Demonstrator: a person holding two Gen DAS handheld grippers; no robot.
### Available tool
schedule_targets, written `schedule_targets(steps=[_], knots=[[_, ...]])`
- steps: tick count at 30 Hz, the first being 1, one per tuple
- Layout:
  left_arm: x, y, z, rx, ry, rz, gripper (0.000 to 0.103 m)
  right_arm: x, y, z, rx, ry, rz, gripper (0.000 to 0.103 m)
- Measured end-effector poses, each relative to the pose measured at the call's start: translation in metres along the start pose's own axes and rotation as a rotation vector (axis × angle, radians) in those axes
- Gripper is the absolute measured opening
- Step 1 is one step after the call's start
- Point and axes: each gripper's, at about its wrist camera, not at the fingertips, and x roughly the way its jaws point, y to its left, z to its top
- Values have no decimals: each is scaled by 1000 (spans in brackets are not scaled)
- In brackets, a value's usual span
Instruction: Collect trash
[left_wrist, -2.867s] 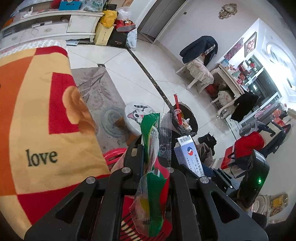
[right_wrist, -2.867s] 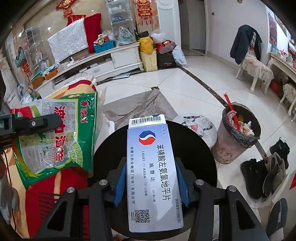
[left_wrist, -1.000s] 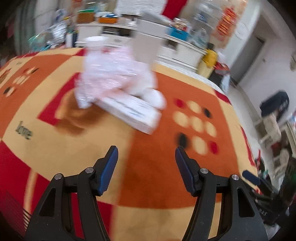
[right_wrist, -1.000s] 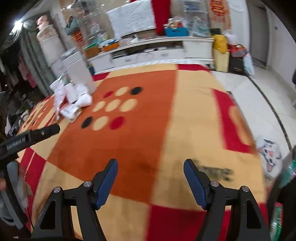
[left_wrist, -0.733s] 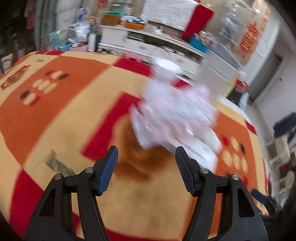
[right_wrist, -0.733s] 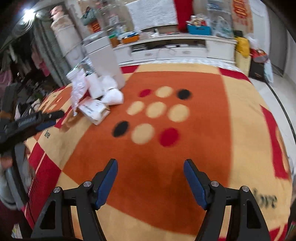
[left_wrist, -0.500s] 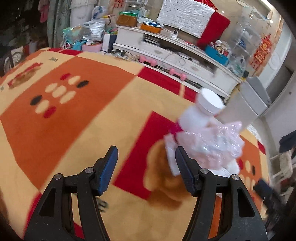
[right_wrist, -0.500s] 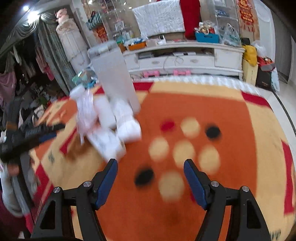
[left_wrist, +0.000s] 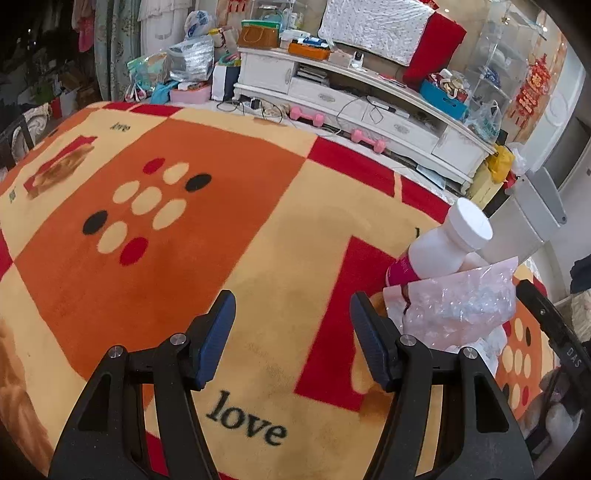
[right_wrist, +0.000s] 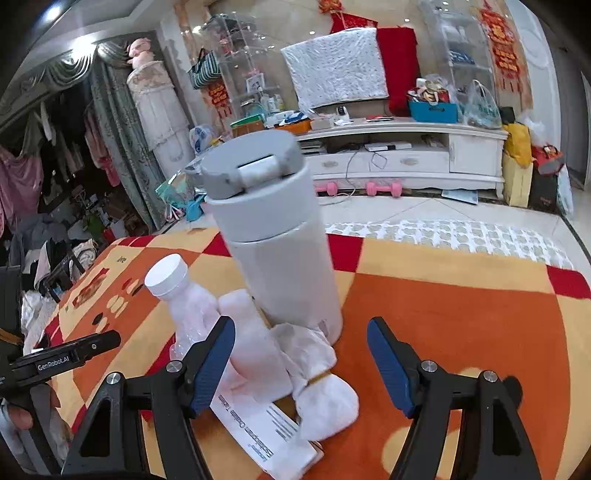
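Note:
A small heap of trash lies on the orange, yellow and red blanket (right_wrist: 461, 332). It holds a white plastic bottle (right_wrist: 177, 291) with a white cap, crumpled white tissues (right_wrist: 314, 373), a flat white box (right_wrist: 262, 432) and a crinkled clear wrapper (left_wrist: 461, 306). My right gripper (right_wrist: 301, 360) is open just in front of the heap, with the tissues showing between its fingers. My left gripper (left_wrist: 291, 334) is open over bare blanket; the bottle (left_wrist: 443, 247) and wrapper lie just beyond its right finger. The left gripper's tip (right_wrist: 74, 350) shows at the left of the right wrist view.
A tall grey flask (right_wrist: 273, 236) with a flip lid stands upright right behind the heap. Beyond the blanket runs a white TV cabinet (right_wrist: 406, 155) with pink dumbbells (right_wrist: 380, 188) on the floor before it. Bags and boxes crowd the room's edges.
Both grippers let go of the green snack bag and the medicine box earlier. Over the last second both swung across the blanket to the heap; the left view panned so the heap slid to its right.

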Motion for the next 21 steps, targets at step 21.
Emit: schedule_targets(steps=[21], knots=[[-17,15,-20,5,25,-11,63,-25,21,-6,-90,-61,-24,72]])
